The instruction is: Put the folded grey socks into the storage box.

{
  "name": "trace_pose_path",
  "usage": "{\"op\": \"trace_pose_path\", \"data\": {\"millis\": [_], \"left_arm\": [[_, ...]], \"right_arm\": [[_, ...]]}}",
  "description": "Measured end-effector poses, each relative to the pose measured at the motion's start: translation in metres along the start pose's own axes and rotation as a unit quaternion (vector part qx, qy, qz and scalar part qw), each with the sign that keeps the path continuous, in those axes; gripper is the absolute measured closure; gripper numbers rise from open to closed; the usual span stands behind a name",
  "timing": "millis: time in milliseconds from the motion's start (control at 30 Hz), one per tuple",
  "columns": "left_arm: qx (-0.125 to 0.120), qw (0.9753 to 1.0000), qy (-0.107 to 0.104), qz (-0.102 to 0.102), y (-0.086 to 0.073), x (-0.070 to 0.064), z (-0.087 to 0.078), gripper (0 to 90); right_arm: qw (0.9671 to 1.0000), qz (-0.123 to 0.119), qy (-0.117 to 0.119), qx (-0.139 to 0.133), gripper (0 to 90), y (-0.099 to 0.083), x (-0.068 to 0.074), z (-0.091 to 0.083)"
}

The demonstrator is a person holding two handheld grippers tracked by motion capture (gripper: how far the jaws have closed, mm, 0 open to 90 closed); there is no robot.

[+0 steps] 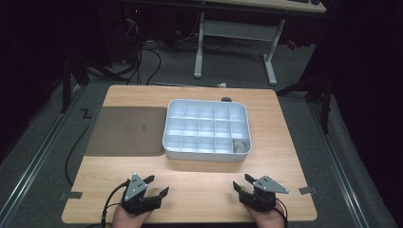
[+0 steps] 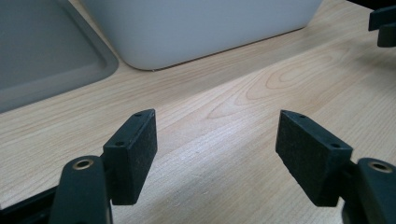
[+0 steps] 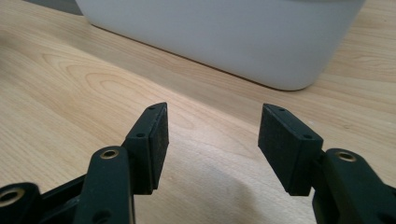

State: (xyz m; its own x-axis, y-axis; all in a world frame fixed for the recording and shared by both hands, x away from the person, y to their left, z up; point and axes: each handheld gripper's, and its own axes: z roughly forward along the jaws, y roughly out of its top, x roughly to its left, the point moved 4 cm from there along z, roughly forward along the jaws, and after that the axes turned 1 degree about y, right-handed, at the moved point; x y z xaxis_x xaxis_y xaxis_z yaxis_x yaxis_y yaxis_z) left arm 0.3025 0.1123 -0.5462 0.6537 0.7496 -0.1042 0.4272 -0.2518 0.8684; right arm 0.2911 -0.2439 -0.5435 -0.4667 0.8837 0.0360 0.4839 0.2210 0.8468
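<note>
A white compartment tray (image 1: 206,152) stands in the middle of the wooden table (image 1: 190,175), with a small grey object (image 1: 240,146) in its near right compartment. My left gripper (image 1: 157,186) rests near the table's front edge at the left, open, with nothing between its jaws. My right gripper (image 1: 241,183) rests at the front right, also open and holding nothing. In the left gripper view the gripper (image 2: 215,144) faces the tray's white wall (image 2: 196,28) over bare wood. In the right gripper view the gripper (image 3: 212,140) faces the same tray's wall (image 3: 224,32).
A flat grey lid or mat (image 1: 124,130) lies left of the tray, touching it. A small dark object (image 1: 226,99) sits at the table's far edge. Tape marks (image 1: 70,195) sit near the front corners. A white desk frame (image 1: 235,42) stands beyond the table.
</note>
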Motion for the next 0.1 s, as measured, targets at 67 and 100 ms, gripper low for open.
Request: {"op": "trace_pose_path", "data": {"millis": [67,100], "left_arm": [[0.001,1.0000,0.001,0.002,-0.0005,-0.0004,-0.0010,29.9],[0.001,1.0000,0.000,0.002,-0.0005,-0.0001,-0.0016,29.9]], "right_arm": [[1.0000,0.006,0.000,-0.005,43.0,0.0010,-0.0017,-0.0019],[0.9999,0.009,0.000,-0.006,42.7,0.0017,-0.0026,-0.0025]]}}
